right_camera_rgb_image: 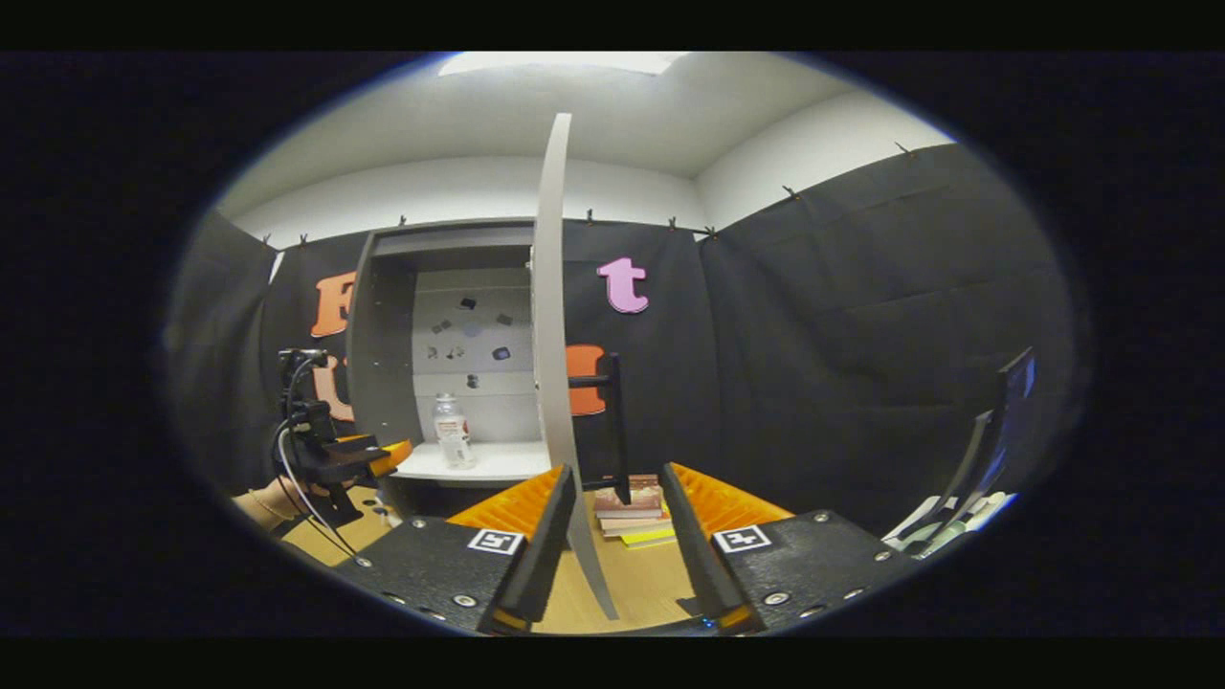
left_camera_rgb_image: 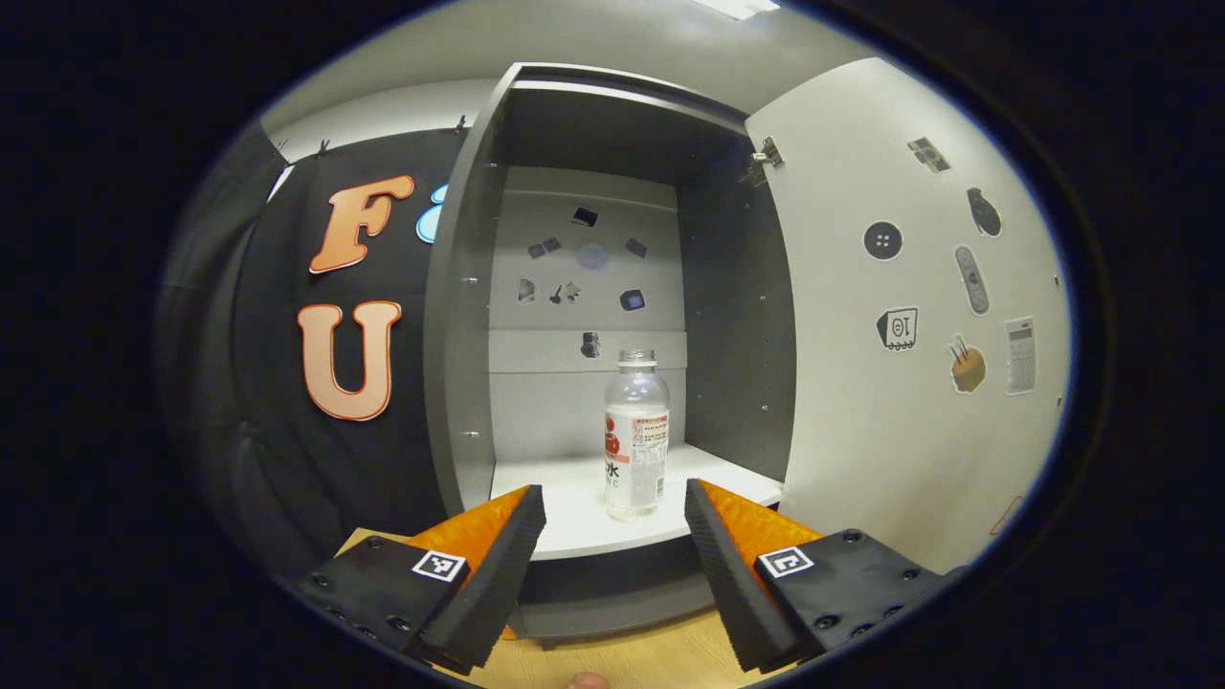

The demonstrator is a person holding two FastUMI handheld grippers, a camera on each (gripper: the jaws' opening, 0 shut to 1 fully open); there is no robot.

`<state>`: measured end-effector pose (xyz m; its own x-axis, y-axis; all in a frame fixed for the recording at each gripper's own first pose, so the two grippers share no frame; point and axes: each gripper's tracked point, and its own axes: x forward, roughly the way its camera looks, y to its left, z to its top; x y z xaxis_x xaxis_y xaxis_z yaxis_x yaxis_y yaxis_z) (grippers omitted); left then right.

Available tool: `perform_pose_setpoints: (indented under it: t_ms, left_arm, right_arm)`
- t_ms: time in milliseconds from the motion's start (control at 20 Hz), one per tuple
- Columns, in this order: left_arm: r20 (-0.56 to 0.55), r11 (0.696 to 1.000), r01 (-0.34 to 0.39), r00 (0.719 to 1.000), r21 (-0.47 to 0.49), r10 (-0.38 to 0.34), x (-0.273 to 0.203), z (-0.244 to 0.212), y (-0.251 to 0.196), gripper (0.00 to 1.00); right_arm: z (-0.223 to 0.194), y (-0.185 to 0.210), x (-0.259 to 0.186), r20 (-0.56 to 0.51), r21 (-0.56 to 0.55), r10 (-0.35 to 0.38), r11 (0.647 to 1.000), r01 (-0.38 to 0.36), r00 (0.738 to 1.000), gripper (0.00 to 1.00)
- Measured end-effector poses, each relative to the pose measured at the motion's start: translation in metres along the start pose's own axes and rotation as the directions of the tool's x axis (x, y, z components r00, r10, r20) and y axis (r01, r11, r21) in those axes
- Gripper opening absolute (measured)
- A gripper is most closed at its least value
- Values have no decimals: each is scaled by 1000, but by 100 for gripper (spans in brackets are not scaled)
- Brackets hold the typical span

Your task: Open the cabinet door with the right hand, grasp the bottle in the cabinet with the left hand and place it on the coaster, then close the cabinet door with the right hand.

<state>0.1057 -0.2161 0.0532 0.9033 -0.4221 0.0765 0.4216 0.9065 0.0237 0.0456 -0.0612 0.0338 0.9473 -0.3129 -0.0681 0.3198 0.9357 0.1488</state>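
Note:
The grey cabinet (left_camera_rgb_image: 459, 316) stands open, its white door (left_camera_rgb_image: 909, 335) swung out to the right. A clear bottle (left_camera_rgb_image: 635, 435) with a white and red label stands upright on the white shelf (left_camera_rgb_image: 565, 522). My left gripper (left_camera_rgb_image: 614, 496) is open just in front of the shelf edge, the bottle a little beyond its fingertips. In the right gripper view the door (right_camera_rgb_image: 553, 316) is edge-on and its lower edge runs between the fingers of my open right gripper (right_camera_rgb_image: 615, 474), close to the left finger. The left gripper (right_camera_rgb_image: 383, 455) and the bottle (right_camera_rgb_image: 452, 431) show farther left.
A stack of books (right_camera_rgb_image: 627, 507) and a black stand (right_camera_rgb_image: 612, 421) sit on the wooden table (right_camera_rgb_image: 651, 584) behind the door. A monitor (right_camera_rgb_image: 995, 450) stands at the far right. A hand (right_camera_rgb_image: 258, 502) holds the left gripper. Stickers dot the door's inside and the cabinet's back.

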Motion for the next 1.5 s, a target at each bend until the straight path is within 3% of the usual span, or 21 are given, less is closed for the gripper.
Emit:
perform_pose_setpoints:
  t_ms: [50, 100, 150, 200, 250, 300, 550, 800, 1200, 1300, 1350, 1500]
  left_arm:
    - [-1, 1000, 12, 1000, 6, -11, 10, 0, 0, 95]
    - [-2, 1000, 23, 1000, 12, -22, 20, -2, -1, 95]
    - [-4, 999, 39, 999, 15, -38, 29, -3, -3, 95]
    - [-10, 999, 51, 999, 18, -50, 39, -6, -4, 95]
    - [-14, 998, 64, 998, 20, -63, 48, -8, -5, 95]
    - [-17, 997, 75, 997, 21, -74, 57, -11, -7, 94]
    - [-25, 993, 113, 993, 16, -113, 95, -21, -12, 95]
    - [-38, 991, 131, 991, 21, -130, 128, -29, -14, 95]
    - [-43, 988, 147, 989, 43, -145, 152, -32, -19, 100]
    - [-40, 989, 146, 989, 34, -145, 155, -32, -19, 92]
    - [-40, 989, 147, 989, 33, -145, 154, -33, -20, 86]
    - [-40, 988, 153, 988, 19, -152, 148, -32, -16, 84]
  right_arm:
    - [1, 1, -1, -1, 2, -10, 1000, 10, 1000, 59]
    - [-1, 0, -3, -6, 5, -18, 1000, 18, 1000, 78]
    - [-2, 3, -2, -13, 6, -27, 1000, 27, 1000, 78]
    - [-3, 2, -3, -18, 3, -39, 999, 39, 999, 91]
    - [-4, 1, -5, -24, 2, -51, 999, 51, 998, 89]
    - [-4, 1, -6, -24, 2, -61, 998, 61, 998, 93]
    - [1, 10, 0, 12, 43, -65, 997, 65, 998, 93]
    - [-5, 7, -6, -16, 53, -104, 993, 105, 994, 93]
    - [-14, 11, -9, -59, 28, -90, 995, 92, 994, 93]
    - [-15, 10, -9, -59, 13, -83, 996, 84, 995, 93]
    - [-15, 8, -8, -63, 7, -84, 996, 84, 994, 98]
    - [-17, 9, -9, -69, 8, -72, 997, 73, 995, 93]
